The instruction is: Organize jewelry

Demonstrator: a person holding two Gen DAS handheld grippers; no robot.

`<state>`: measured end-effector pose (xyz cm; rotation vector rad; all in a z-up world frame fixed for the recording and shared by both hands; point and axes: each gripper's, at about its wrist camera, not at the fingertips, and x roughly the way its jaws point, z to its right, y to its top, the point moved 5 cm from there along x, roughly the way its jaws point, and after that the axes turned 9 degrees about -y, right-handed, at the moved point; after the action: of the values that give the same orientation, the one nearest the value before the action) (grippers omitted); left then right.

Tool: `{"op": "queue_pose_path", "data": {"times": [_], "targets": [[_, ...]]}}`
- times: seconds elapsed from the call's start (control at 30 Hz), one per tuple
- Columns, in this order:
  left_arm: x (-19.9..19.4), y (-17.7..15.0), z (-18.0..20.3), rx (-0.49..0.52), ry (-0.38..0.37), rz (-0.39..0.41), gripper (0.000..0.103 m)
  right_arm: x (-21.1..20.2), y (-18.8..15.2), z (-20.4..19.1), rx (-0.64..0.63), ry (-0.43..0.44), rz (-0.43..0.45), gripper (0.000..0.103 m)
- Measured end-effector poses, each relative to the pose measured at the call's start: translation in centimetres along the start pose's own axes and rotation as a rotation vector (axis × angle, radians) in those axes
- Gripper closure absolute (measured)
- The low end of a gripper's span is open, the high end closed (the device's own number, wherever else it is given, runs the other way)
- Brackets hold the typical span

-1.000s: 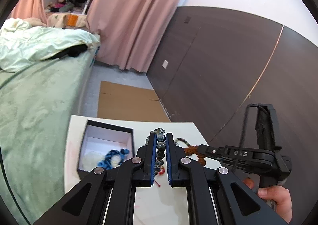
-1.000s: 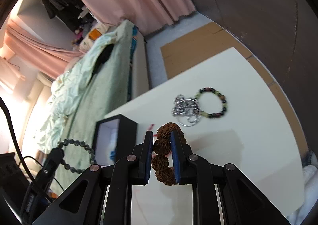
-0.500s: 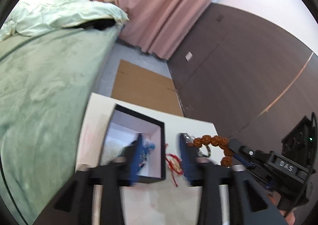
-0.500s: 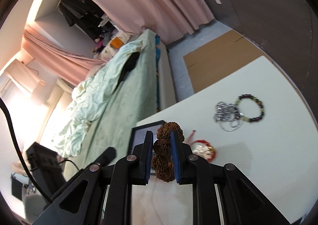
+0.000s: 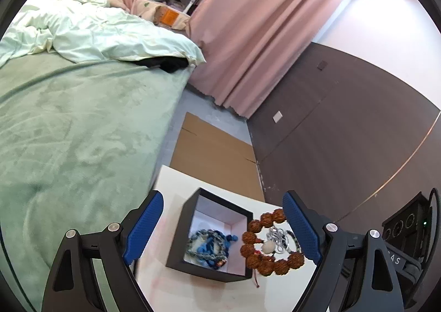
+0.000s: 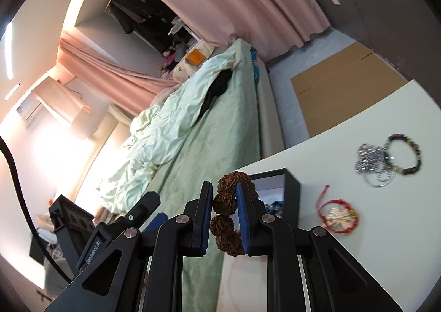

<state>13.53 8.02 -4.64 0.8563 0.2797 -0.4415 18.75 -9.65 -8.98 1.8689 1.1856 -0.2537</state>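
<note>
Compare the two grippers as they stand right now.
The left gripper has its jaws spread wide and opening, nothing between the pads; the right gripper is clamped on the brown bead bracelet. The left aims at the black box; the right carries its bracelet beside it. Both have blue pads.

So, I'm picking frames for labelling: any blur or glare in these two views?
Left wrist: sharp, glare only on the upper-right wall. Right wrist: blown-out glow at the window; the silver chain and multicolour bead bracelet are slightly smeared; both views bend hard at the rim.
</note>
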Motion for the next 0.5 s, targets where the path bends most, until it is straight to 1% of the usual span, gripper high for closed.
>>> {"op": "queue_pose_path", "data": {"times": [0.07,0.13,0.17,0.2,0.23,0.27,0.3,0.37,0.5], "targets": [[-0.2,0.2,-0.2,-0.005,0.002,0.008,0.014,1.0,-0.1,-0.4,0.01,0.027,-0.014,0.084],[-0.2,0.4,-0.5,-0.01,0.004,0.01,0.014,1.9,-0.1,-0.6,0.03,0.068,-0.006,0.084],[-0.2,0.5,-0.6,-0.012,0.005,0.011,0.014,2.4,-0.1,-0.5,0.037,0.064,-0.009,0.083],[-0.2,0.5,-0.6,-0.015,0.006,0.012,0.014,3.2,0.0,-0.2,0.044,0.051,-0.025,0.08],[-0.2,0.6,-0.7,-0.02,0.006,0.013,0.014,4.0,-0.1,0.2,0.05,0.034,-0.06,0.072],[-0.2,0.6,-0.8,-0.026,0.006,0.012,0.014,4.7,-0.2,0.9,0.066,0.013,-0.101,0.051],[-0.1,0.5,-0.9,-0.029,0.006,0.01,0.014,4.9,-0.3,1.9,0.102,-0.003,-0.115,0.046],[-0.1,0.4,-1.0,-0.033,0.008,0.005,0.014,4.3,-0.2,2.9,0.129,-0.01,-0.103,0.046],[0.2,0.2,-0.7,-0.027,0.005,-0.004,0.014,2.1,0.6,4.3,0.11,-0.059,-0.071,0.046]]}}
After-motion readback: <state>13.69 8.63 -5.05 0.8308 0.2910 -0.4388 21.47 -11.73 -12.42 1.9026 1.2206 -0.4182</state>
